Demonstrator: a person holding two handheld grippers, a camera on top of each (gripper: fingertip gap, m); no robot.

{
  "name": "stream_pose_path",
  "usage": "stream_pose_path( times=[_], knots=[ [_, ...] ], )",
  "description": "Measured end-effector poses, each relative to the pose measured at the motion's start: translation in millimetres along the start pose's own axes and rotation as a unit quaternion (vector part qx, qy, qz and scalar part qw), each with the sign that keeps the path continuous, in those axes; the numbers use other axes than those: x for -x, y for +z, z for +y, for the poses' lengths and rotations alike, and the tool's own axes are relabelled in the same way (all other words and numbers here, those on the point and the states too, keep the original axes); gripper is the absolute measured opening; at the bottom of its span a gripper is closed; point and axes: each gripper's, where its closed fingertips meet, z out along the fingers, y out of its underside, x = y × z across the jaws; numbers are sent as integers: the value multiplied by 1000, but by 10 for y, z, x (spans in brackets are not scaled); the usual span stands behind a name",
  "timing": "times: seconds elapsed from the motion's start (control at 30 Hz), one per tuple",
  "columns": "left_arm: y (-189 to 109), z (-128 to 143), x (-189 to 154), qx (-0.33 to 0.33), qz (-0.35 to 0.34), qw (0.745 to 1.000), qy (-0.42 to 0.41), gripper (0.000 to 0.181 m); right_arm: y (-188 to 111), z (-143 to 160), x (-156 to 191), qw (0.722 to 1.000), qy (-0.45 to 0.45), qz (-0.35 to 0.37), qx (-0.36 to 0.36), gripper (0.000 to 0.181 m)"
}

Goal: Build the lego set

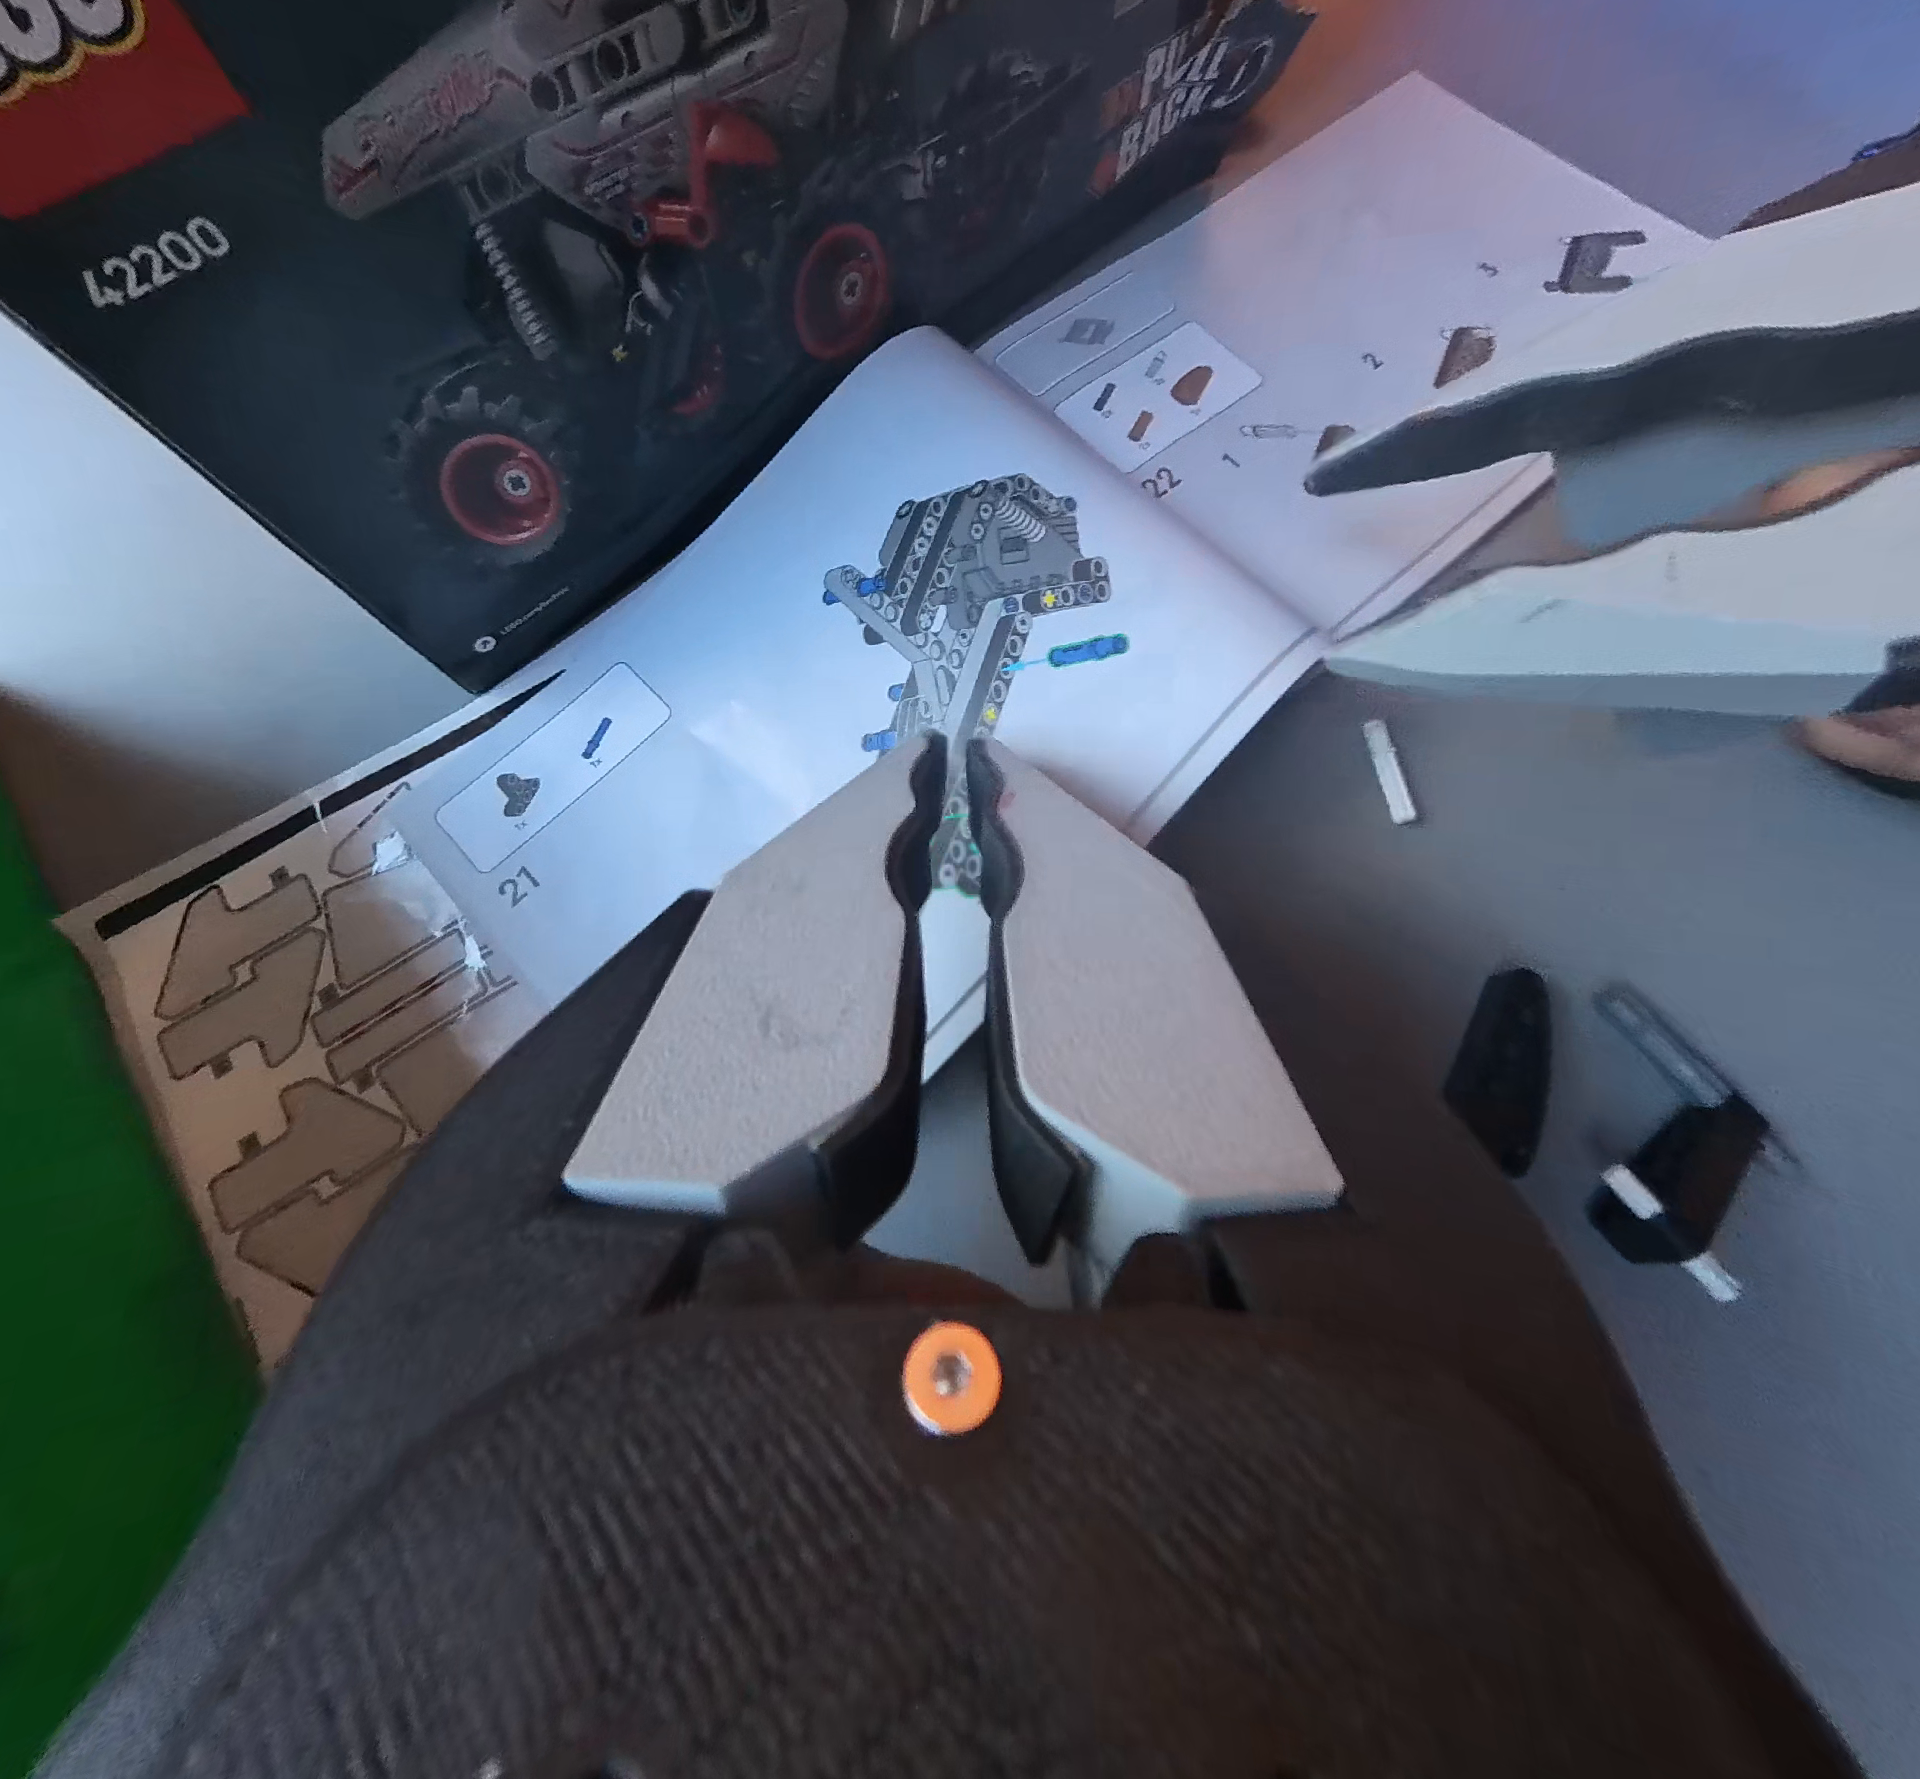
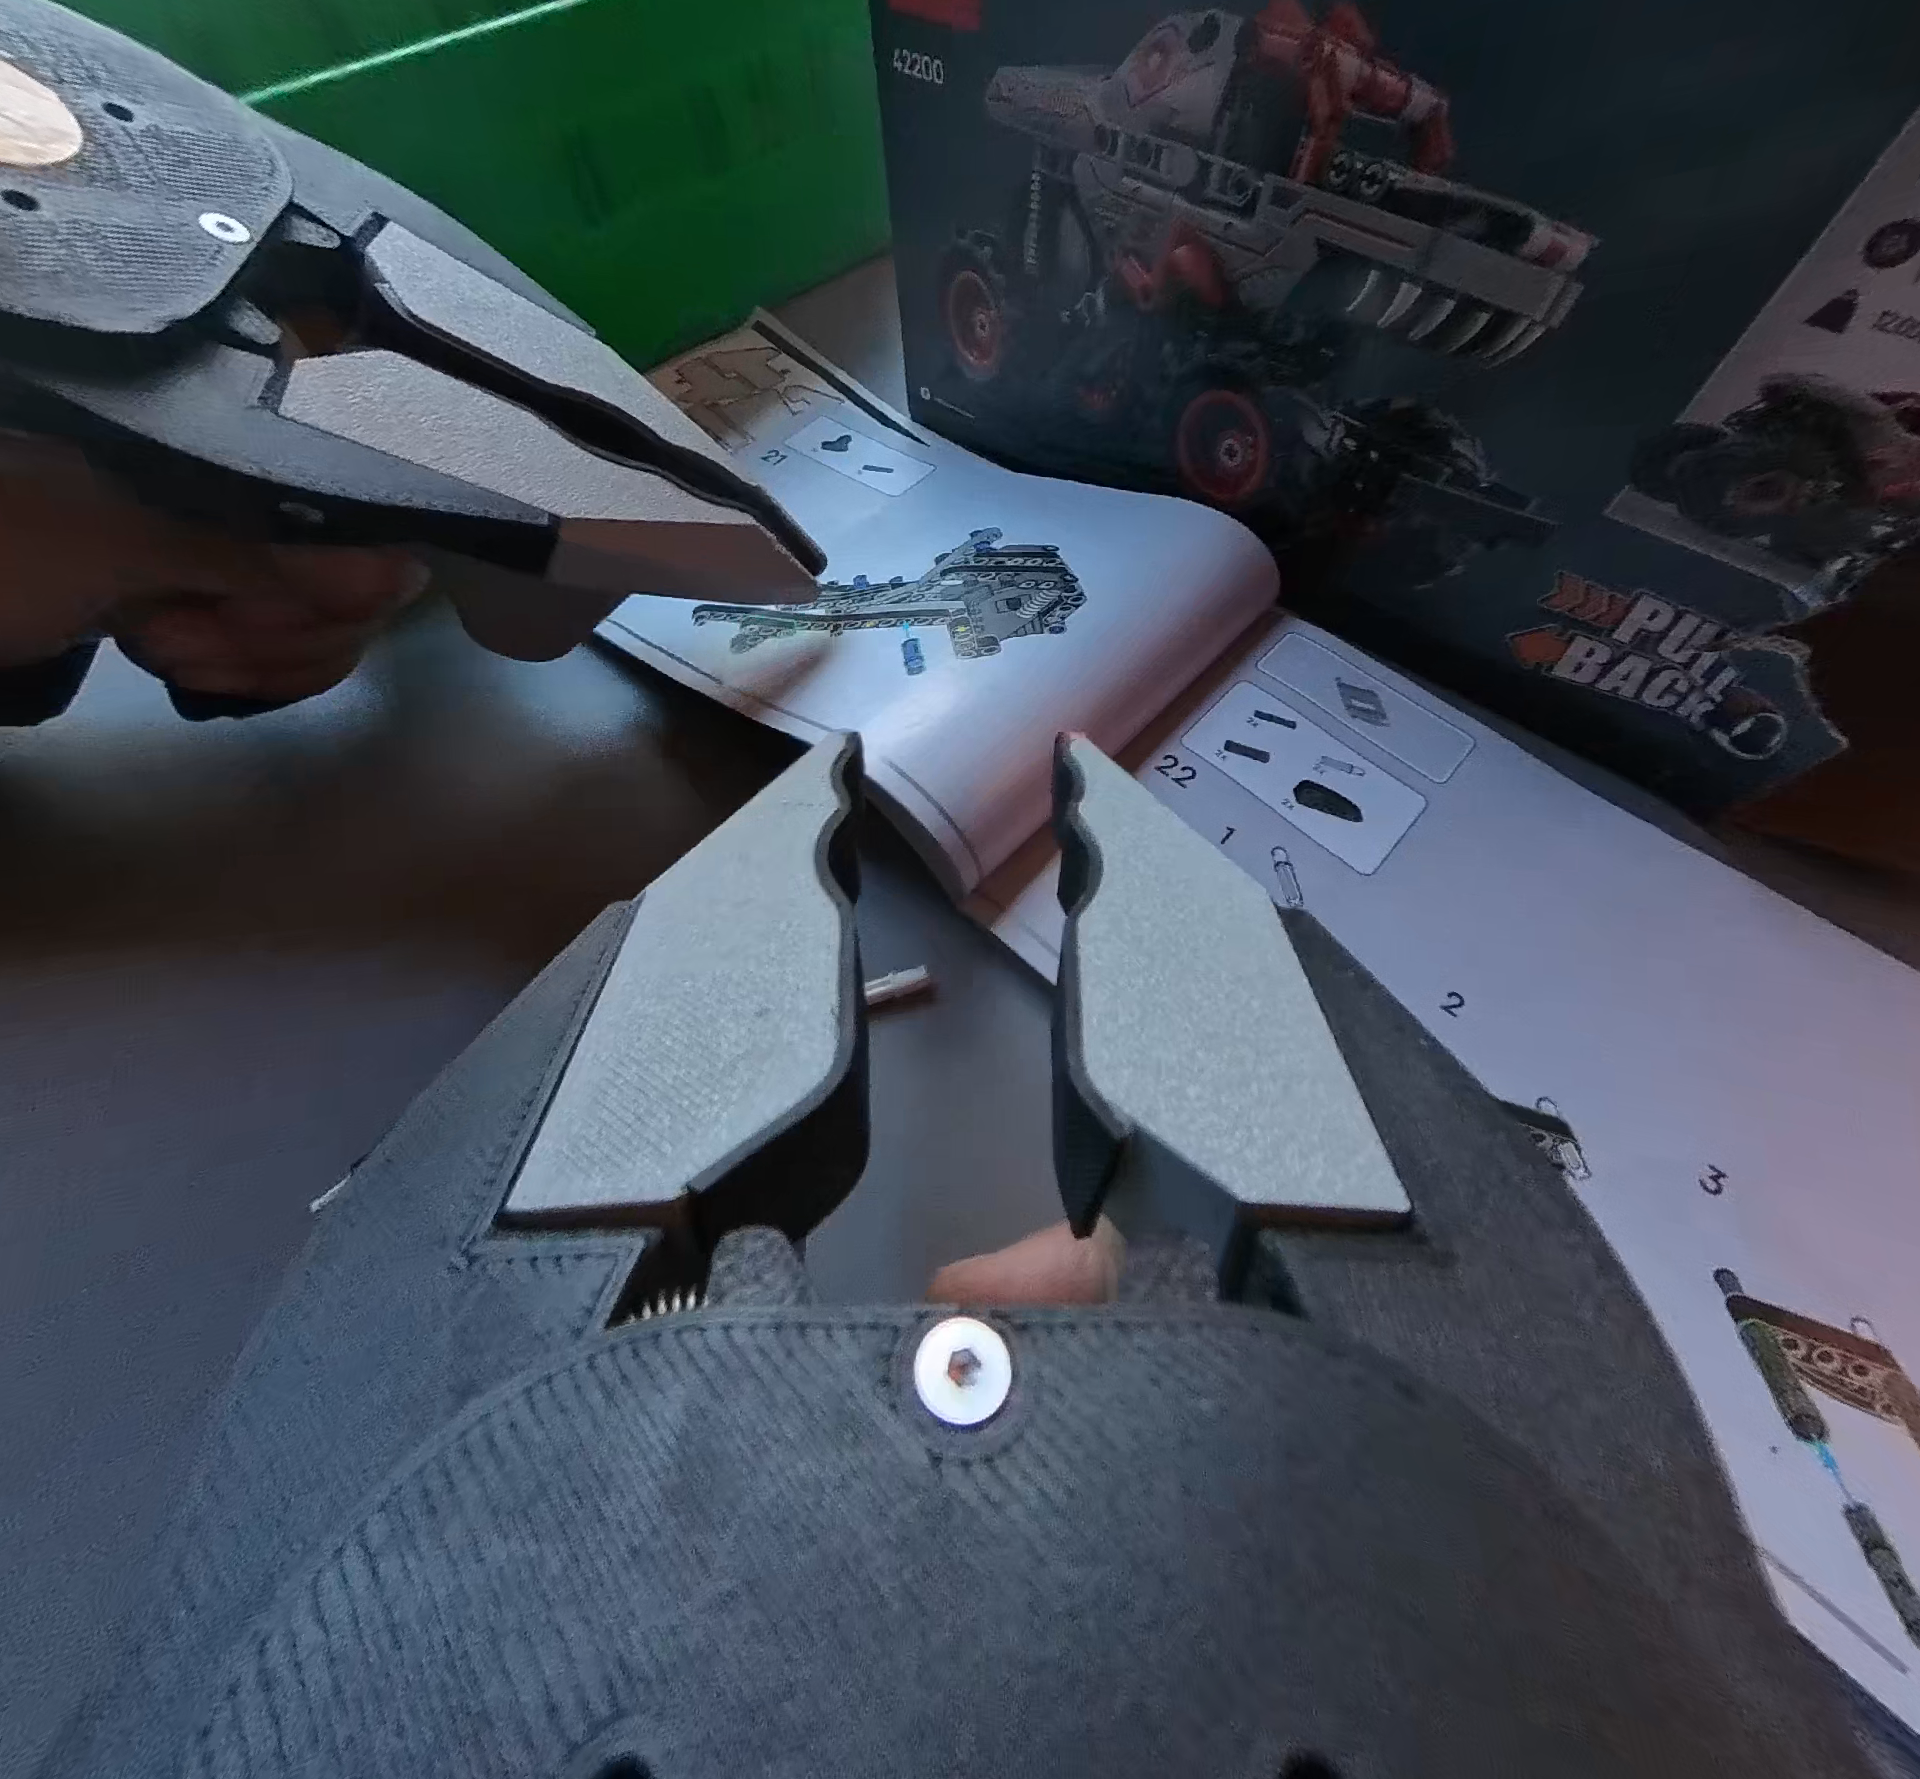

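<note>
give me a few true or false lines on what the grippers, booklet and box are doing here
1. The left hand-held gripper is over the open booklet. True.
2. The right hand-held gripper is clamped on a brick. False: it is open and holds nothing.
3. The box stands upright behind the booklet. True.
4. The green bin sits right of the box. False: in the right wrist view it is left of it.
5. A small light pin lies on the dark table. True.
</note>
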Motion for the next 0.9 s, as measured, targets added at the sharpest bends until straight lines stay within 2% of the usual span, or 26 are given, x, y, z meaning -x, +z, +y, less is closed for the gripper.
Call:
stream_pose_path(
  times=[0.03,0.27,0.4,0.57,0.63,0.7,0.77,0.8,0.9],
  knots=[
    [-7,-13,-2,-4,-2,1000,3,1,2,-14,-7,1000,0,2,-4,31],
    [-78,-75,41,-16,5,1000,-20,4,-12,-120,-48,999,-3,15,-36,25],
    [-120,-122,56,-27,0,999,-18,5,-44,-209,18,998,14,-7,-59,26],
    [-100,-101,31,-24,2,1000,-12,5,-131,-267,250,996,-12,-60,-57,46],
    [-88,-90,27,-23,-2,1000,-6,5,-389,-412,395,993,-21,-88,-75,49],
    [-70,-72,17,-19,-6,1000,2,5,-855,-608,482,987,-36,-103,-122,50],
    [-50,-49,-2,-15,-9,1000,10,5,-1331,-663,436,983,-59,-97,-142,51],
    [-40,-40,-12,-13,-9,1000,14,5,-1527,-609,336,986,-75,-81,-128,52],
    [-28,-28,-46,-10,-7,1000,19,6,-1971,-263,-259,991,-113,13,-64,55]
  ],
)
